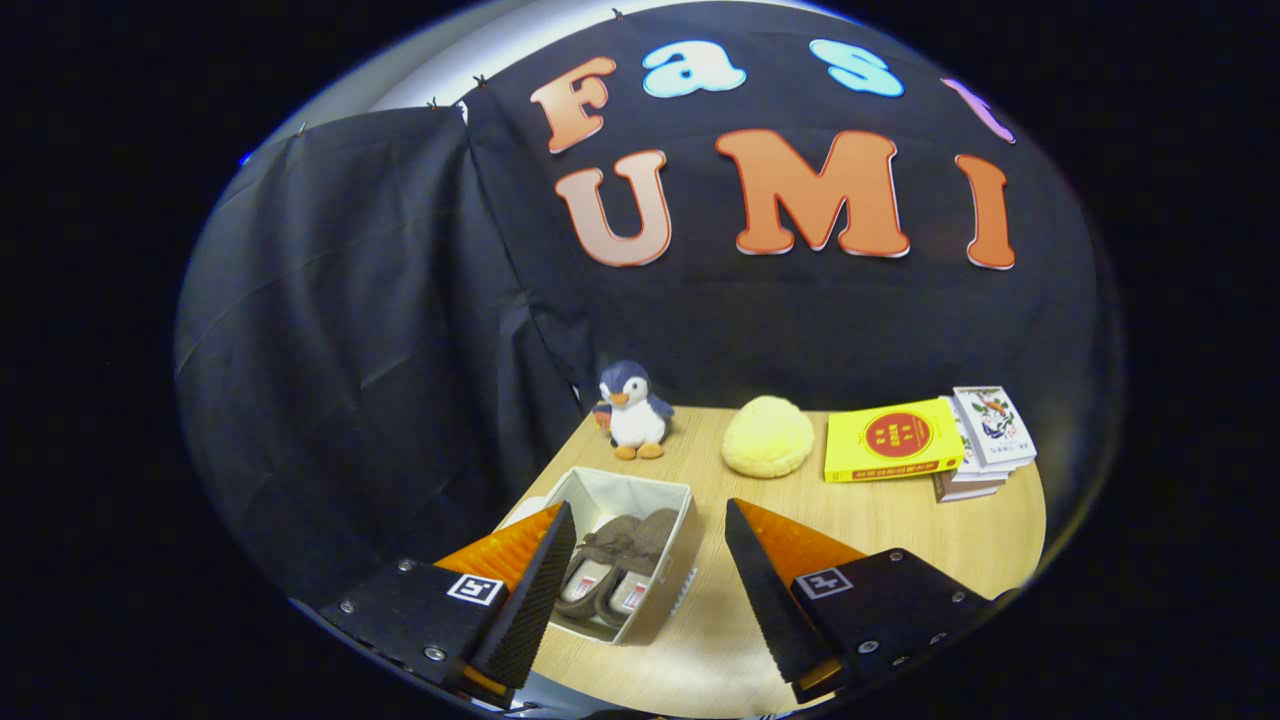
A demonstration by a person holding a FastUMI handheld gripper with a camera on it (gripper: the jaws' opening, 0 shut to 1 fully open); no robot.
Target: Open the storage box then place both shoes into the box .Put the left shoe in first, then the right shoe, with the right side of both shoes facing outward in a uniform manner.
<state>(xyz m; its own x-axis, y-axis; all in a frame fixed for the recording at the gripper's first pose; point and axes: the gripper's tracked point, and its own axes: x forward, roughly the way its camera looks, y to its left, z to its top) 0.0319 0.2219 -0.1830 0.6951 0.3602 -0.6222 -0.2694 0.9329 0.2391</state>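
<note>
Gripper view: fingers (650, 590) spread apart and empty above the table (900, 530), both shoes (618, 565) already side by side in the open box (640, 490) between them, so a careless drop or sweep could nudge box or shoes askew.

Open white storage box (672, 500) with two brown shoes (618, 565) side by side inside

Fuzzy cloth shoes (618, 565); wood-grain table (900, 520)
</note>
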